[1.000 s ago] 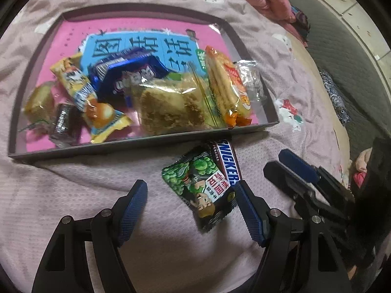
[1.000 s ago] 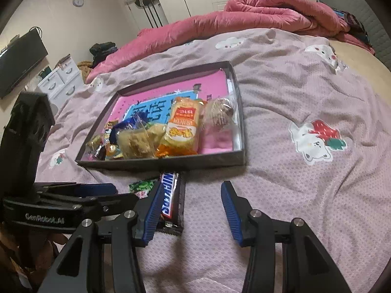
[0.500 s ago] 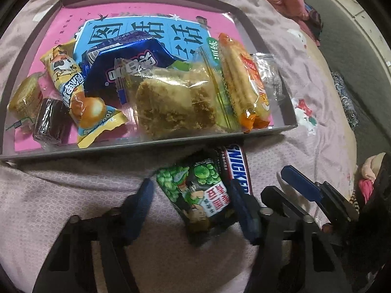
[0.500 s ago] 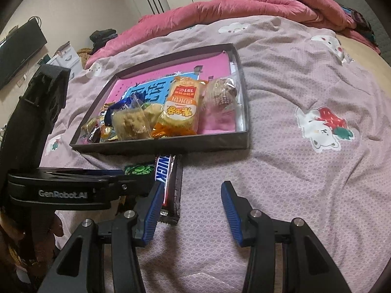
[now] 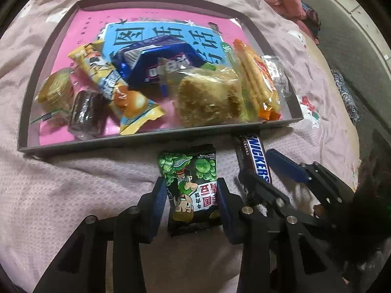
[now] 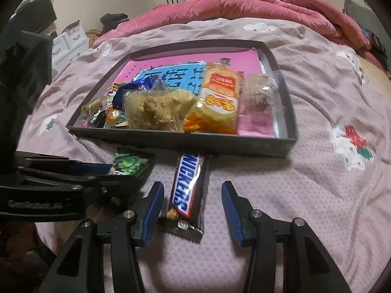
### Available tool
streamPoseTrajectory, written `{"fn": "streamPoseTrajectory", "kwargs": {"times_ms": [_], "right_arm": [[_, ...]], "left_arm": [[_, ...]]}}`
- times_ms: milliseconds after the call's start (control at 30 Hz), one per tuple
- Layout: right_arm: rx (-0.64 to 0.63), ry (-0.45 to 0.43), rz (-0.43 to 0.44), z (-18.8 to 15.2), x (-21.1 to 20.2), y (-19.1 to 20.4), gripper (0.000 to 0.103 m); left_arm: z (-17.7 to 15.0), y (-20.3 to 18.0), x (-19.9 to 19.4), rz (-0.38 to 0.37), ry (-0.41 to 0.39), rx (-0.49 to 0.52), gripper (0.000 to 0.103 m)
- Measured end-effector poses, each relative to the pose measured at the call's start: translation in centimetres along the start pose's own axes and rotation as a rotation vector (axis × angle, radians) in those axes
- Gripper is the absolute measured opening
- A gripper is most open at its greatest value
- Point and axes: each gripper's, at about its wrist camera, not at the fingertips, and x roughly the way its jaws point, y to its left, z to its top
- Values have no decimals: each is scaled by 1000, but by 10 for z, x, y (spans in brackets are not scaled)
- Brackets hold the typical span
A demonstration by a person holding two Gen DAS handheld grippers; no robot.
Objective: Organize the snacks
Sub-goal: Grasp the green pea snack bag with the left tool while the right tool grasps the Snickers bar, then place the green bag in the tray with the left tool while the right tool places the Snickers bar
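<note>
A green pea packet [image 5: 188,171] lies on the mauve bedspread just before the grey tray [image 5: 146,138]. My left gripper [image 5: 191,195] straddles it from above, jaws closing, both blue pads touching the packet's sides. Beside it to the right lies a Snickers bar [image 6: 188,185], pointing at the tray [image 6: 171,139]. My right gripper [image 6: 191,202] stands over the bar's near end, jaws closing. The bar is between the fingers, with a clear gap at the right pad [image 6: 229,202].
The tray holds several wrapped snacks: a blue packet [image 5: 158,61], a clear-bagged cake [image 5: 207,100], an orange cracker pack [image 6: 220,97]. A pink duvet [image 6: 244,5] is heaped at the bed's far side. The bed's edge and floor lie to the right [image 5: 342,36].
The left jaws have narrowed from wide open onto the green packet. The right gripper has shifted left and down, so the Snickers bar now lies between its narrowing fingers.
</note>
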Motion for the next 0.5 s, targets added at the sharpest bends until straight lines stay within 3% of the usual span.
{"fn": "streamPoseTrajectory", "kwargs": {"times_ms": [233, 500], "right_arm": [[-40, -13, 1, -1, -4, 6, 30], [-2, -127, 66, -2, -48, 1, 30]], "left_arm": [[-6, 1, -6, 1, -16, 3, 41], [-16, 9, -35, -40, -57, -22, 41]]}}
